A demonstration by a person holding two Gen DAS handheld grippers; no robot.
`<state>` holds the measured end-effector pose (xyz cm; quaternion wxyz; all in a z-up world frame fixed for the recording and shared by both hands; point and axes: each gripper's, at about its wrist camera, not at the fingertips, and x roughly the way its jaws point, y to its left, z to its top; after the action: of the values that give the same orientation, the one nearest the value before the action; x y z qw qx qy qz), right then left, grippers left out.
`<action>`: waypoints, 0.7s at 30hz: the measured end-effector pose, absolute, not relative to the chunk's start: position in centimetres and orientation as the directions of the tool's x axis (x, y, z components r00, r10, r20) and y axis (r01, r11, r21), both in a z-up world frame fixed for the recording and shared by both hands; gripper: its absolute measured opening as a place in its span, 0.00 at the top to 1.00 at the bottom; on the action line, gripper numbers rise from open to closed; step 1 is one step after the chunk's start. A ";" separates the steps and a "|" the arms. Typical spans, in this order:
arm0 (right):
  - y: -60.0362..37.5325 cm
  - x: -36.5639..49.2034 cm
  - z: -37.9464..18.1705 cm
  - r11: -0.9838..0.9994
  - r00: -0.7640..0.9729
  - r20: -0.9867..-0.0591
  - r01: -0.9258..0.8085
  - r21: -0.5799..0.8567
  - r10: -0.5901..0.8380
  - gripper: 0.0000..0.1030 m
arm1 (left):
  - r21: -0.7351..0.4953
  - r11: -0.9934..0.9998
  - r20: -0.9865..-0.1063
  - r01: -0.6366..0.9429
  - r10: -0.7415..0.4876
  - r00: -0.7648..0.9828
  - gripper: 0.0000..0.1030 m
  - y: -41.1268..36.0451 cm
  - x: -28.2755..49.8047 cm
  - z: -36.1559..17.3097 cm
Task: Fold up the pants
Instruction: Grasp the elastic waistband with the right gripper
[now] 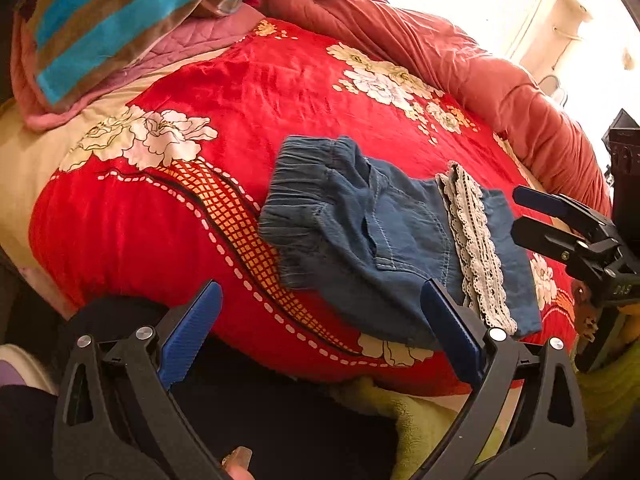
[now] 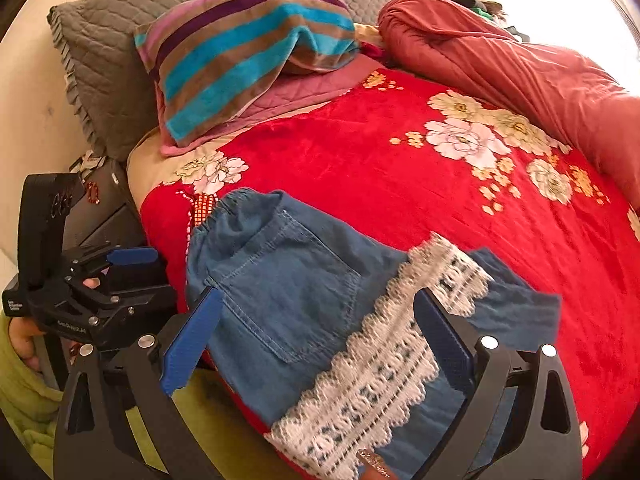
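Folded blue denim pants with an elastic waistband and a white lace trim band (image 1: 392,240) lying on the red floral velvet bedspread (image 1: 248,92), near its front edge, waistband to the left and lace band toward the right end. Back pocket facing up in the right wrist view (image 2: 288,280).

Left black two-finger gripper with blue ribbed pads (image 1: 320,336) spread wide, nothing between the pads, held just off the near edge of the bed; its right pad overlapping the lower hem of the denim in the picture (contact cannot be told).

Right black two-finger gripper with blue pads (image 2: 316,344) likewise wide apart and empty, hovering over the lace-trimmed end of the folded garment. Seen from the left wrist camera, sitting at the right of the pants, its two fingers (image 1: 536,200) close together from that angle.

At the head of the bed: a striped turquoise, brown and purple towel (image 2: 240,56) draped over a pink quilted pillow (image 2: 304,88), a grey quilted pillow (image 2: 112,40) behind. Rust-red rumpled duvet (image 2: 520,68) bunched along the far side.
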<state>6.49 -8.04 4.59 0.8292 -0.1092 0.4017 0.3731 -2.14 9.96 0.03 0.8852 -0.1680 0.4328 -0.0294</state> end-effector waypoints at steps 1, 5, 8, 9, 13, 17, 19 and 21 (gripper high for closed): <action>-7.6 6.8 4.6 0.693 0.392 -0.750 -0.711 0.120 0.532 0.07 | -0.327 0.940 -0.756 -0.095 -0.200 0.623 0.10 10.1 -2.1 -0.1; -5.8 8.1 4.7 0.674 0.370 -0.760 -0.729 0.119 0.534 0.07 | -0.334 0.937 -0.756 -0.100 -0.203 0.623 0.10 10.3 -1.9 -0.4; -4.2 9.1 4.6 0.658 0.355 -0.769 -0.745 0.111 0.531 0.07 | -0.339 0.936 -0.753 -0.099 -0.207 0.625 0.10 10.4 -1.9 -0.5; -3.8 9.3 4.6 0.650 0.346 -0.773 -0.751 0.111 0.532 0.07 | -0.338 0.936 -0.753 -0.098 -0.206 0.625 0.10 10.4 -1.9 -0.5; -1.6 10.6 4.3 0.623 0.320 -0.790 -0.776 0.098 0.524 0.07 | -0.343 0.934 -0.751 -0.101 -0.208 0.626 0.10 10.5 -1.7 -0.7; 0.6 11.4 3.8 0.582 0.279 -0.811 -0.808 0.092 0.515 0.07 | -0.351 0.930 -0.751 -0.109 -0.211 0.626 0.10 10.7 -1.5 -1.0; 1.7 11.7 3.5 0.553 0.252 -0.820 -0.828 0.092 0.514 0.07 | -0.356 0.928 -0.749 -0.110 -0.213 0.627 0.13 10.8 -1.4 -1.2; 2.6 11.9 3.2 0.536 0.234 -0.829 -0.839 0.092 0.509 0.07 | -0.366 0.924 -0.744 -0.109 -0.220 0.631 0.29 11.0 -1.2 -1.3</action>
<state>11.95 2.58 3.25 0.7620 -0.1908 0.4330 0.4421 -1.20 10.98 -1.33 0.8824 -0.1919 0.4285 -0.0316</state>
